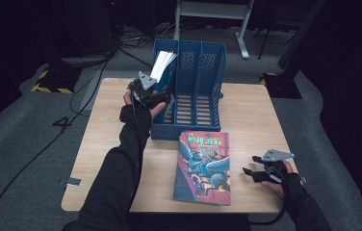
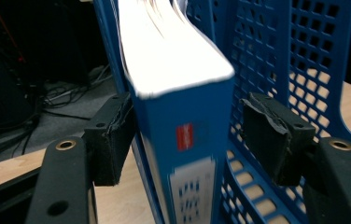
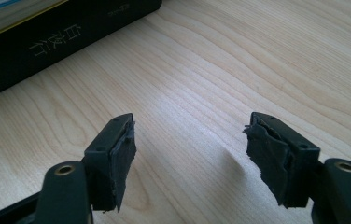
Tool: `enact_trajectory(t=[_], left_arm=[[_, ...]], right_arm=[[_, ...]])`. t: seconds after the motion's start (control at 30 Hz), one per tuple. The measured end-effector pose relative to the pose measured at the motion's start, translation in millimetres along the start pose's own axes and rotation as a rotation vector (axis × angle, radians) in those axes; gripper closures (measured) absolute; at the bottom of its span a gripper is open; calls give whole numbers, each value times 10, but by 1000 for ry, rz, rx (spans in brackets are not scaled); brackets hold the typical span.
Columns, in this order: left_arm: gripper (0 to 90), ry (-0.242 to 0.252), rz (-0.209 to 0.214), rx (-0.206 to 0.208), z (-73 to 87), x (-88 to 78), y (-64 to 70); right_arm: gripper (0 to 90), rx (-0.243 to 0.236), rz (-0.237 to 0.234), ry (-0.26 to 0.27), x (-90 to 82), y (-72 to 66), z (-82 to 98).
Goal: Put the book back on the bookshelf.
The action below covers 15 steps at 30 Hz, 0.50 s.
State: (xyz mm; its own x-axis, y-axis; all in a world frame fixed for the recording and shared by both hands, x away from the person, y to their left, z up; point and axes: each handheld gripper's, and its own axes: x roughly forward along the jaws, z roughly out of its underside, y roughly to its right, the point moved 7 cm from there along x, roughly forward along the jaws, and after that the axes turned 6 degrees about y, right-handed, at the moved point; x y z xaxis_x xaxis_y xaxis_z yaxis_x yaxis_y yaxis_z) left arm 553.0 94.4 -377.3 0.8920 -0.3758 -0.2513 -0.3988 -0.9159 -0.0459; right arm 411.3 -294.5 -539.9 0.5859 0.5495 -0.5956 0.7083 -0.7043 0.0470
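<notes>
A blue file rack (image 1: 200,72) with three slots stands at the back of the wooden table (image 1: 251,110). A blue-covered book (image 1: 162,65) stands tilted in its left slot, white pages up. My left gripper (image 1: 159,99) is at that slot's front. In the left gripper view the book (image 2: 183,154) sits between the jaws of this gripper (image 2: 190,121); the right pad (image 2: 269,135) stands clear of it, so the gripper is open. A second book (image 1: 203,166) with an illustrated cover lies flat in front of the rack. To its right my right gripper (image 1: 249,164) rests open and holds nothing.
In the right gripper view the bare wood lies between the jaws of the right gripper (image 3: 190,135), and the flat book's dark spine (image 3: 61,32) with printed characters runs across the top left. The rack's middle and right slots hold nothing. Cables cross the dark floor beyond the table.
</notes>
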Motion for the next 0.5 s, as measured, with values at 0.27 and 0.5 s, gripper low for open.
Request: enact_trajectory(t=[0.27, 0.5], left_arm=[[285, -25, 94, 64, 183, -274, 75], [242, -74, 164, 90, 392, -470, 133]], right_arm=[[308, 7, 4, 1, -14, 3, -12], [298, 6, -4, 8, -41, -15, -52]])
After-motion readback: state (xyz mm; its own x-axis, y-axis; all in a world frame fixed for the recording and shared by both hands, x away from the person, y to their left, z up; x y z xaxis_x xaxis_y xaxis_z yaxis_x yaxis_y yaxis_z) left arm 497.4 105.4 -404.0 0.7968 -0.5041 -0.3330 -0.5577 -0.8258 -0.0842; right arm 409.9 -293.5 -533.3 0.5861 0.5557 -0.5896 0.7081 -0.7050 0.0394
